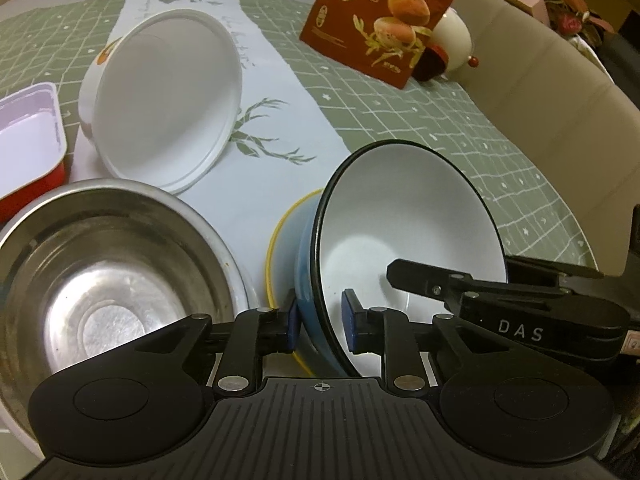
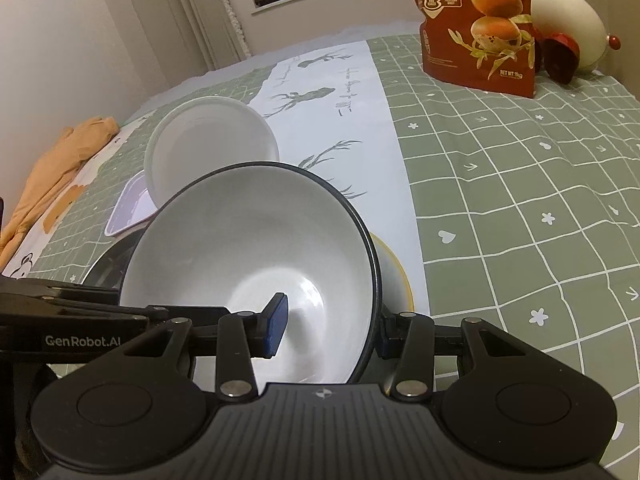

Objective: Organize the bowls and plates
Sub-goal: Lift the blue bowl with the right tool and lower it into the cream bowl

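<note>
A blue bowl (image 1: 400, 220) with a white inside and dark rim hangs tilted over a yellow-rimmed dish (image 1: 280, 248). My left gripper (image 1: 320, 326) is shut on its near wall, one pad on the blue outside and one inside. From the right, a finger (image 1: 420, 278) of my right gripper reaches into the same bowl. In the right wrist view my right gripper (image 2: 330, 332) is shut on the bowl (image 2: 248, 232); one pad is inside it and the other behind its wall. The yellow-rimmed dish (image 2: 394, 280) peeks out behind.
A steel bowl (image 1: 100, 260) sits close on the left. A white plastic bowl (image 1: 168, 92) leans tilted against a red tray (image 1: 28, 136) with a pale inside. An egg bag (image 1: 380, 20) and a white egg-shaped ornament (image 1: 452, 36) stand at the back of the green checked tablecloth (image 1: 400, 112). A beige chair back (image 1: 540, 80) curves along the right.
</note>
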The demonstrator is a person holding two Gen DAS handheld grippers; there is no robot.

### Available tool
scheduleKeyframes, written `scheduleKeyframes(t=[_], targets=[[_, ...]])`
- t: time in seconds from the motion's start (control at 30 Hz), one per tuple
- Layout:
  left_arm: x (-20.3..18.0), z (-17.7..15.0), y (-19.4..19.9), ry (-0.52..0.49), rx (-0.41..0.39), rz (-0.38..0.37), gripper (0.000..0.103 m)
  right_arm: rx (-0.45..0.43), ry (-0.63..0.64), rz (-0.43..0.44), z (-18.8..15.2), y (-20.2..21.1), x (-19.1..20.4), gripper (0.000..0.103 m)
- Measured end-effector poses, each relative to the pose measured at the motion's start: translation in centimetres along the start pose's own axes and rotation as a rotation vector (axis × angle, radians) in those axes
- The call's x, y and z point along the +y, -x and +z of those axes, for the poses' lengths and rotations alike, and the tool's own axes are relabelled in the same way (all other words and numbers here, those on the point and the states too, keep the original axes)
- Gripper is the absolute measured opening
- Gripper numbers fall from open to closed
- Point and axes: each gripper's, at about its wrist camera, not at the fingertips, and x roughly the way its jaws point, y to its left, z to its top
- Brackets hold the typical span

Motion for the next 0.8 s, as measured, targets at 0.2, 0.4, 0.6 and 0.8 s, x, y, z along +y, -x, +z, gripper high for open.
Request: scheduleKeyframes(t=[0.2, 0.4, 0.6, 0.8], targets=[[0.5, 0.2, 0.1, 0.020, 0.005, -0.016, 0.021, 0.004, -0.003, 0.013, 0.0, 0.1, -0.2, 0.044], [0.5, 0.1, 0.5, 0.021, 0.002, -0.021, 0.021, 0.028, -0.049, 0.062, 0.2, 0.0, -1.1, 0.043], [0.6, 0.1, 0.7, 0.019, 0.000, -0.022, 0.021, 0.034, -0.059, 0.075, 0.2, -0.1, -1.3, 0.044], [0.8, 0.2, 0.7, 0.026, 0.000, -0.025, 0.023, 0.024, -0.054, 0.069, 0.2, 0.1, -1.3, 0.043]])
